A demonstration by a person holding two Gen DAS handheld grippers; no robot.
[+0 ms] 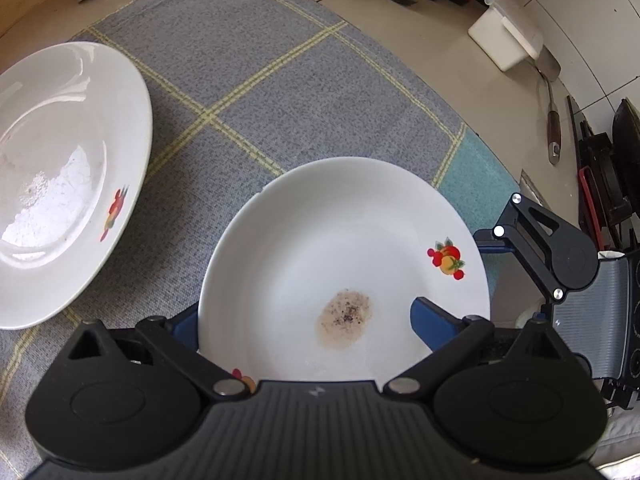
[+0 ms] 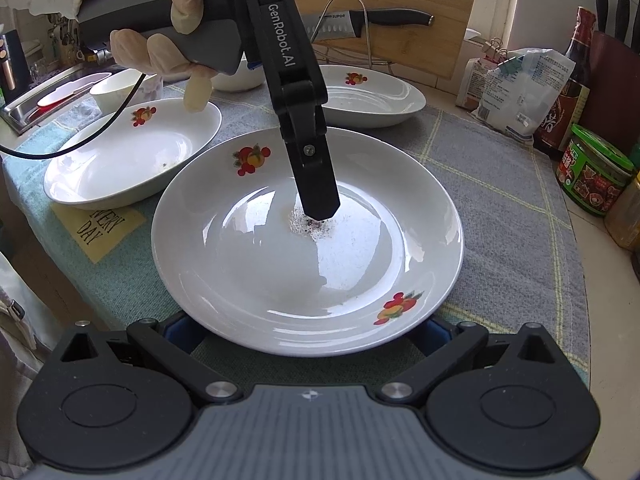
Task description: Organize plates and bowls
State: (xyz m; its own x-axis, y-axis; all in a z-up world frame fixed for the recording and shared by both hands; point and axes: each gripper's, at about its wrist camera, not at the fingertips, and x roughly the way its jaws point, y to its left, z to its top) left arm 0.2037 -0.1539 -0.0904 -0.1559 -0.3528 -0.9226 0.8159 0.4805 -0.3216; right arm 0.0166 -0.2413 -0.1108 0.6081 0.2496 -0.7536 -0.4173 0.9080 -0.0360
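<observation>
The left gripper [image 2: 318, 204] comes down steeply from above, held in a gloved hand [image 2: 160, 40], with its dark fingers over the stained middle of a white plate [image 2: 308, 240] that lies on a grey checked cloth [image 2: 500, 200]. From its own camera, one blue finger [image 1: 434, 320] lies over the plate's inside and the other sits outside the rim at the left, so the jaws stand apart with the plate's edge between them — nothing pinched.

The right gripper [image 2: 304, 332] is low and level at the plate's near rim; its blue fingertips are spread to either side and mostly hidden under the rim, so whether they touch it cannot be told.

A second plate [image 2: 132, 152] lies just beside the first, a third plate [image 2: 372, 96] behind. Small bowls [image 2: 116, 88] are partly blocked by the hand.
</observation>
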